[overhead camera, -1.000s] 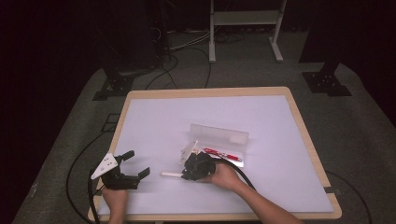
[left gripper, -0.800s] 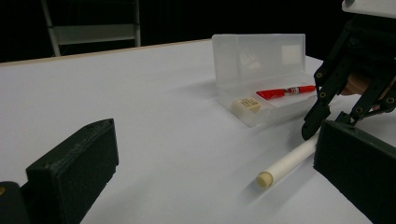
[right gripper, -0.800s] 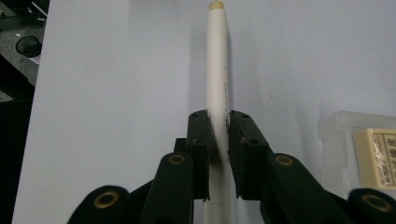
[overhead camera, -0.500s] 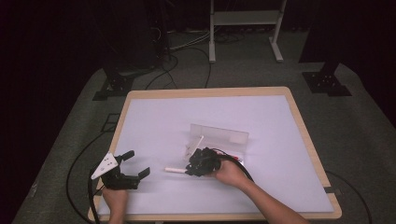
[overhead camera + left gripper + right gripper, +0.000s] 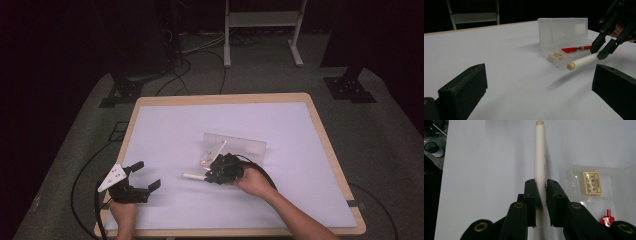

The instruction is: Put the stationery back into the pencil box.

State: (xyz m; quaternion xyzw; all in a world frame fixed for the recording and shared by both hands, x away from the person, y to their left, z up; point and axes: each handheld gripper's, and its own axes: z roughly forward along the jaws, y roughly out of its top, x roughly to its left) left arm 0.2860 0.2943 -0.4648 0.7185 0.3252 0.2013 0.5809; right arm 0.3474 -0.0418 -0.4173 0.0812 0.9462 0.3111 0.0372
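Nearest the person, the left gripper [image 5: 142, 181] rests low at the front left of the counter [image 5: 165, 125], its jaws spread wide with nothing between them; the hand behind it sits near the counter's front edge, and in its own view the two black jaws frame bare white surface.

Farther in, toward the middle, the right gripper [image 5: 212, 173] has its jaws closed on a white pen [image 5: 540, 165], pinching it partway along the barrel so that most of its length sticks out ahead, tan end cap foremost. From the left gripper view the pen looks to hang above the counter, just in front of the case, its free end pointing toward the person's left. The right forearm comes in from the bottom right, the hand wrapped around the gripper body, which is angled down and to the left.

The pen looks light, stiff and smooth, so it may twist or slide in the pads; a hold nearer the middle of the barrel would steady it best.

Just beyond lies an open clear plastic case [image 5: 564, 32], lid standing upright. Inside it are a cream eraser [image 5: 556, 55] and a red pen [image 5: 576, 48], in separate compartments.
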